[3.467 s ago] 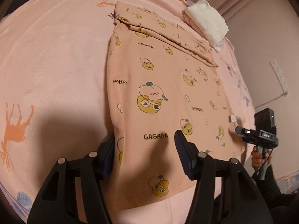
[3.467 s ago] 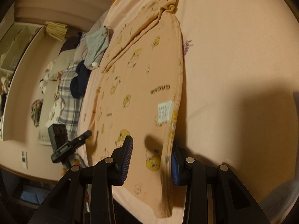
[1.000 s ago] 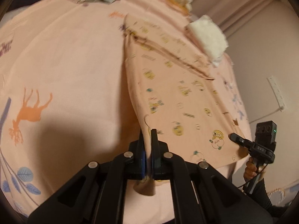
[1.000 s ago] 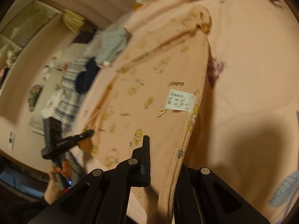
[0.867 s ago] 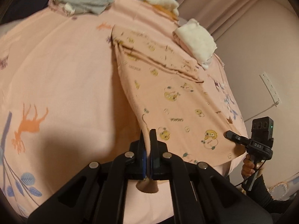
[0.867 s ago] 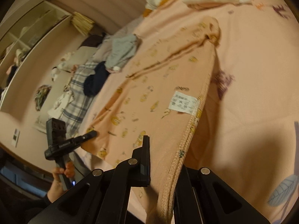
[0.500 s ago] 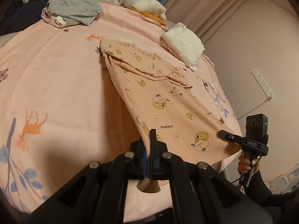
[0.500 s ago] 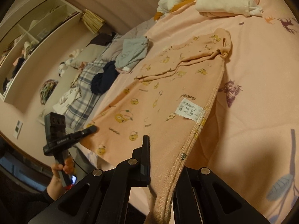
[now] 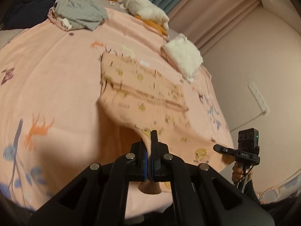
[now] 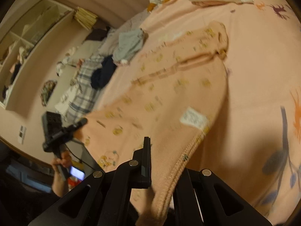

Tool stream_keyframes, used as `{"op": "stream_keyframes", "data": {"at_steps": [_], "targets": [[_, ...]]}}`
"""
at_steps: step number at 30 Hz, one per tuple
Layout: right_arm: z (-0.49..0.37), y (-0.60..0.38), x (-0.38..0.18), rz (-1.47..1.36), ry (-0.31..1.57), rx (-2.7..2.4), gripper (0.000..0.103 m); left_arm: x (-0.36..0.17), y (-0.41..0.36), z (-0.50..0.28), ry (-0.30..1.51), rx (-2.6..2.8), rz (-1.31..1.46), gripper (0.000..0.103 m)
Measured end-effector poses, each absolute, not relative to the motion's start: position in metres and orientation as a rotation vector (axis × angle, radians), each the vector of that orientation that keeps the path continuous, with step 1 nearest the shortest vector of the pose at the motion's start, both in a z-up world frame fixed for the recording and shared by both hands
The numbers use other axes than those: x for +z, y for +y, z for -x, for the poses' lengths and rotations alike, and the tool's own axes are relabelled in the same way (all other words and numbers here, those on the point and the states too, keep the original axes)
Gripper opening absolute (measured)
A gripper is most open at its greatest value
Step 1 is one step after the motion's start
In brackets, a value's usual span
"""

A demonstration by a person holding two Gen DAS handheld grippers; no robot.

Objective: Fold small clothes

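Note:
A small peach shirt (image 9: 148,94) printed with yellow cartoon figures lies on the pink bed sheet (image 9: 56,79), its sleeves folded across the far end. My left gripper (image 9: 149,146) is shut on the shirt's near hem corner and holds it lifted off the bed. My right gripper (image 10: 165,160) is shut on the other hem corner, next to the white care label (image 10: 192,117), also lifted. The shirt (image 10: 169,86) hangs stretched between both grippers. Each gripper shows in the other's view, the right one (image 9: 242,152) and the left one (image 10: 60,128).
A folded white garment (image 9: 183,56) lies at the far right of the bed. A grey garment (image 9: 80,13) and a dark one (image 9: 28,7) lie at the far left, a cream and orange pile (image 9: 148,13) behind. A wall with a socket strip (image 9: 258,98) stands right.
Both grippers closed on the hem corners, then lifted them and carried them up and toward the far end; the near half of the shirt has risen off the bed.

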State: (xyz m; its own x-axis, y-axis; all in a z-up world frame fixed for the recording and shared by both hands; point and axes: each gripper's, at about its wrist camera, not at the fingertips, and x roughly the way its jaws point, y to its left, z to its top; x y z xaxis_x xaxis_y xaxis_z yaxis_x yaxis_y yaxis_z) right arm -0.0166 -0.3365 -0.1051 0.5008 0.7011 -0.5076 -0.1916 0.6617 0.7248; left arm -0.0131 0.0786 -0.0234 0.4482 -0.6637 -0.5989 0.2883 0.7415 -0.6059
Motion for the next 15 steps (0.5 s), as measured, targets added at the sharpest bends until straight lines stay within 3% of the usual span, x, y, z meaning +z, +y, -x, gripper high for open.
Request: {"op": "stream_keyframes", "data": {"at_steps": [9, 15], "targets": [[-0.089, -0.355, -0.085, -0.792, 0.837, 0.526, 0.004, -0.01, 0.069, -0.093, 0.862, -0.544, 0.553, 0.001], [-0.156, -0.364, -0.096, -0.823, 0.866, 0.482, 0.004, -0.031, 0.054, -0.17, 0.909, -0.49, 0.567, 0.001]]}}
